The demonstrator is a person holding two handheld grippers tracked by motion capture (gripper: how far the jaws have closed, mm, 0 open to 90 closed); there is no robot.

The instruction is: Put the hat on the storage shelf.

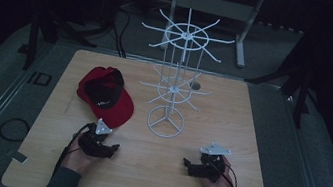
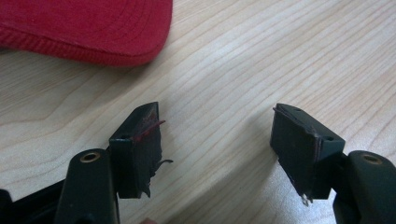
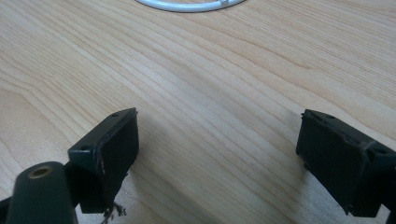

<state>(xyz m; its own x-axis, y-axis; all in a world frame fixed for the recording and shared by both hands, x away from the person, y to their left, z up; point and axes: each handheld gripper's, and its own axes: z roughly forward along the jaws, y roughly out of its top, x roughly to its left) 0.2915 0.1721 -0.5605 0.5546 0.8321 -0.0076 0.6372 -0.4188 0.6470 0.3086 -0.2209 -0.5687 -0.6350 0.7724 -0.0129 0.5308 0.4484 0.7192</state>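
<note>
So both tools are parked low at the near edge of the light wooden worktop point(image 1: 233, 109), one in each hand. The left tool point(image 1: 112, 148) has its jaws spread wide with nothing between them, just bare wood grain. The red baseball cap with a black panel point(image 1: 105, 95) lies on the worktop just beyond and slightly left of that tool, close but not touching it. In the left gripper view only the curved edge of the red brim point(image 2: 88, 30) pokes in at the top left, the rest is cut off.

The right tool point(image 1: 187, 163) is released too, jaws wide apart over empty wood. The white wire display rack with a ring base point(image 1: 166, 120) stands mid-worktop between the two tools and farther back; the right gripper view catches just a sliver of that ring point(image 3: 187, 5) at the top edge. The room behind is too dark to make out.
</note>
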